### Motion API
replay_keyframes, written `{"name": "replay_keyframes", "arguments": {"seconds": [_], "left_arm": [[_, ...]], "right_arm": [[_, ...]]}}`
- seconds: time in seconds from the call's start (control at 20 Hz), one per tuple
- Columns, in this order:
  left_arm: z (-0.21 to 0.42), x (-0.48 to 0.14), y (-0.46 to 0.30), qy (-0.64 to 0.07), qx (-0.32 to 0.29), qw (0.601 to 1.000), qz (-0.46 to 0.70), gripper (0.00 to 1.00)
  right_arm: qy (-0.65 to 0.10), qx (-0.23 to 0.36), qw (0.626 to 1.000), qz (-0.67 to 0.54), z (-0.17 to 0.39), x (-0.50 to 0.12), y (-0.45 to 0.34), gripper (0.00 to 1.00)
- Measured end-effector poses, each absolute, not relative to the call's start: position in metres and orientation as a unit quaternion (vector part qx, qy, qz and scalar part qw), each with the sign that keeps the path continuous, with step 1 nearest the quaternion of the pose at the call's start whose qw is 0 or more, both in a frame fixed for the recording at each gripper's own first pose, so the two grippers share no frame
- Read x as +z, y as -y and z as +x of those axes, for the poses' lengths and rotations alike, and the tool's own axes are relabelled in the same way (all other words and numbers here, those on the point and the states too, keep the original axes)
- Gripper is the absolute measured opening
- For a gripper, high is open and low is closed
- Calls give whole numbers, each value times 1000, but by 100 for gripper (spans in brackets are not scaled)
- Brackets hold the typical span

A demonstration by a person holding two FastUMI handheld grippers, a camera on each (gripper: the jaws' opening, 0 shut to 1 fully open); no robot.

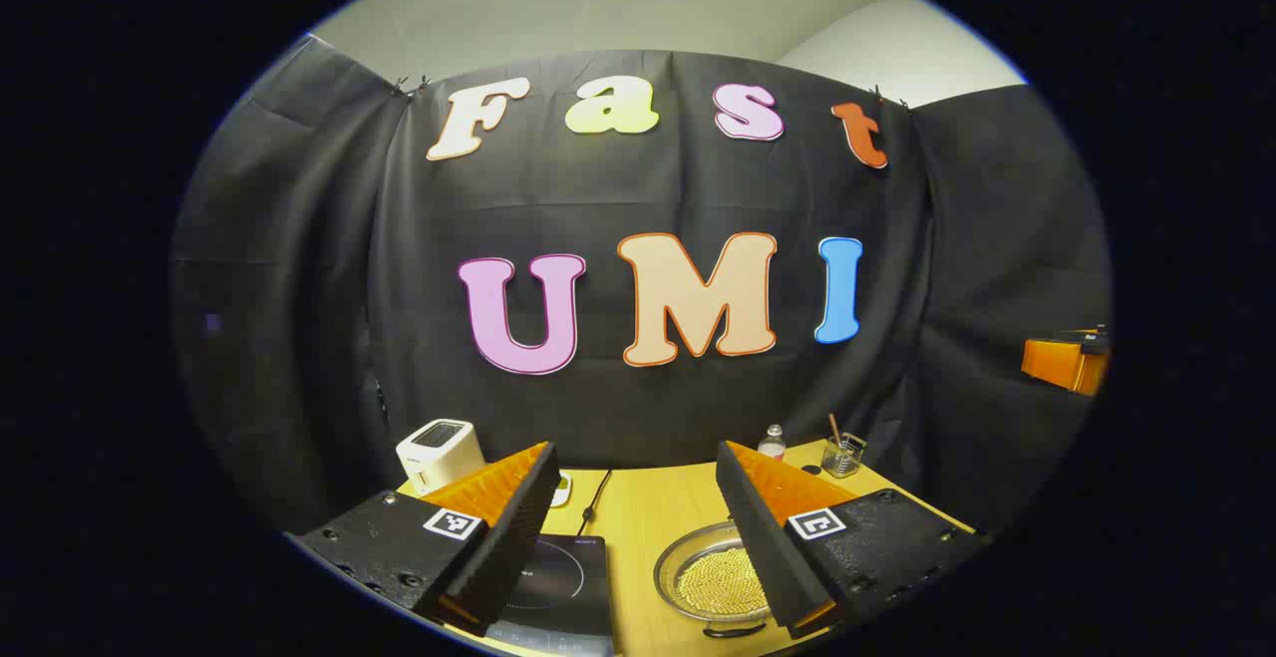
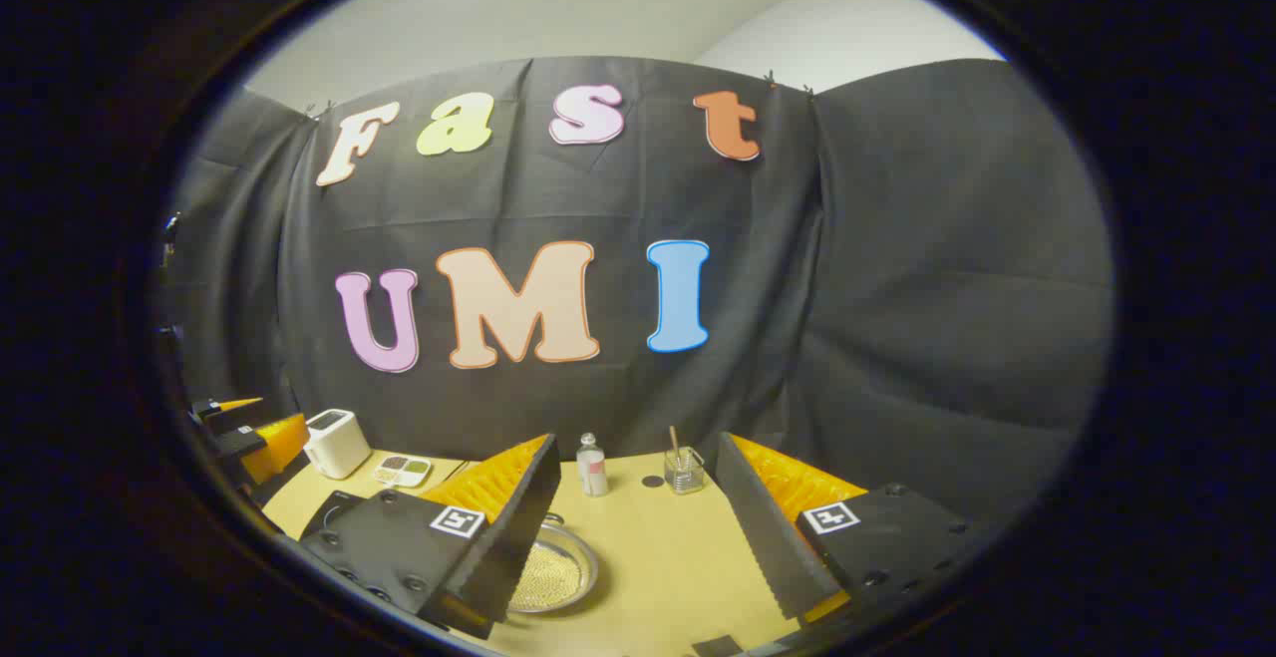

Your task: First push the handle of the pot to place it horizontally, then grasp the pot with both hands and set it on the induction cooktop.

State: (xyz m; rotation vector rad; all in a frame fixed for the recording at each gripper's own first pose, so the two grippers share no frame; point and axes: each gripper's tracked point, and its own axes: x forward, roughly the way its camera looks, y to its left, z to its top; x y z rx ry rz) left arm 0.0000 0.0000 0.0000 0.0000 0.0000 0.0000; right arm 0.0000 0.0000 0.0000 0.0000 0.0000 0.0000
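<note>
In the left gripper view, the left gripper hangs above the yellow table with its two fingers spread wide and nothing between them. The pot, a shallow metal pan with pale grains inside, sits low and right of centre, partly behind the right-hand finger. Its dark handle shows at the pan's bottom edge, lying roughly side to side across the frame. The induction cooktop lies just left of the pot, at the bottom centre, half hidden by the left-hand finger. A white toaster stands at lower left, and a small bottle and a glass jar at lower right.

In the right gripper view, the right gripper is likewise released, fingers wide apart and holding nothing, with the pot at bottom centre-left beside its left-hand finger.
</note>
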Motion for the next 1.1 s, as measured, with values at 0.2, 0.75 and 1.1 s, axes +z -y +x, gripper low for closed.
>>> {"name": "replay_keyframes", "arguments": {"seconds": [0.2,0.75,1.1], "left_arm": [[-2,-4,2,-3,-5,1000,-4,96],[-7,-9,-4,-12,22,1000,-1,93],[-13,-18,-9,-20,40,999,2,93]], "right_arm": [[3,-4,1000,-8,-4,1,2,95],[-5,19,1000,3,7,-2,3,95],[-17,23,1000,8,17,-12,7,71]]}}
